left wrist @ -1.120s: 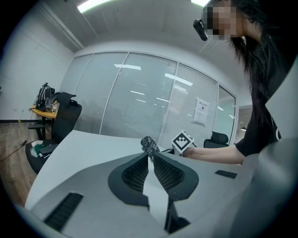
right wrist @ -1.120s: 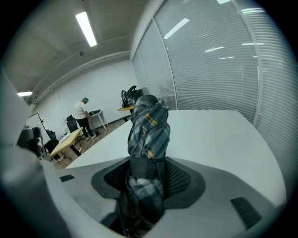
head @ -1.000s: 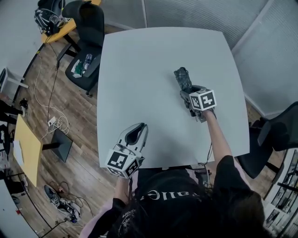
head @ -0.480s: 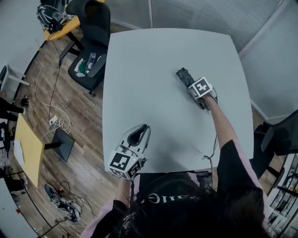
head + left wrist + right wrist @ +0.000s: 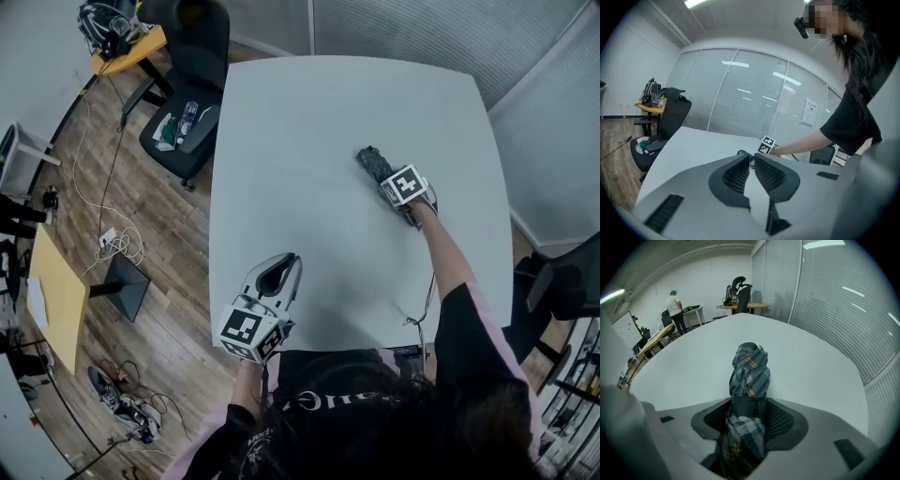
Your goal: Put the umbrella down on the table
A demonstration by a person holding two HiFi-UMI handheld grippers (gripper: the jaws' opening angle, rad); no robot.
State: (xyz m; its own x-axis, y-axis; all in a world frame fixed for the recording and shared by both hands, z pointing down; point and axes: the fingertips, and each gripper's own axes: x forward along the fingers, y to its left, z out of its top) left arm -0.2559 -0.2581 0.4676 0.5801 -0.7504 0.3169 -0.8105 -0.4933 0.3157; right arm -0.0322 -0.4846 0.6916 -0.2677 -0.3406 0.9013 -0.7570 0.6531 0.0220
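Observation:
A folded plaid umbrella (image 5: 371, 160) lies along the grey table (image 5: 309, 103) right of the middle, its far end resting on the top. My right gripper (image 5: 386, 179) points steeply down over its near end. In the right gripper view the umbrella (image 5: 749, 371) runs out from between the jaws of the right gripper (image 5: 749, 409), whose pads still press its strap and cloth while the jaws are opening. My left gripper (image 5: 287, 260) hangs over the table's near left edge, shut and empty; its tips (image 5: 751, 157) meet in the left gripper view.
A black office chair (image 5: 187, 56) with small items on its seat stands off the table's far left corner. Cables and a yellow desk (image 5: 56, 300) lie on the wooden floor at left. Another dark chair (image 5: 562, 281) is at right. Glass walls run behind.
My right gripper has sunk with the umbrella and tipped further down, so the umbrella now lies low on the table. The left gripper has hardly shifted.

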